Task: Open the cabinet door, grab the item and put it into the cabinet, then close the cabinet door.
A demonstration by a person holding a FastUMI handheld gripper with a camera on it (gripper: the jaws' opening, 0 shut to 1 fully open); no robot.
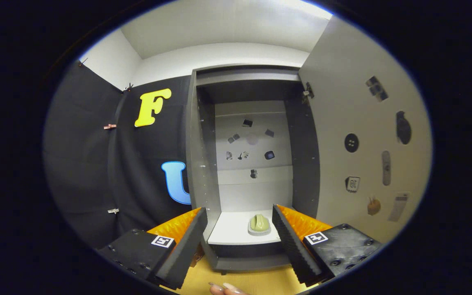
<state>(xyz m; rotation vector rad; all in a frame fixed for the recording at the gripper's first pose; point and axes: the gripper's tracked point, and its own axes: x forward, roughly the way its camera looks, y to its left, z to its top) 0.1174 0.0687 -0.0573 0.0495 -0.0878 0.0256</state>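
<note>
A black cloth wall [92, 164] hangs left of the cabinet, held by small clips [110, 126] along its folds. Above it rise a white wall [228, 55] and ceiling [219, 24]. A yellowish wooden floor [256, 282] lies below.

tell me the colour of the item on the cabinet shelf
Pale green item, seen in the gripper view beyond the open fingers.

You're facing a black cloth wall [96, 164] hanging at the left, pinned with small clips [110, 126]. Above it, white walls [228, 55] are meeting a pale ceiling [228, 22], with bright light glowing overhead. Down low, a yellowish wooden floor [252, 282] is showing.
</note>
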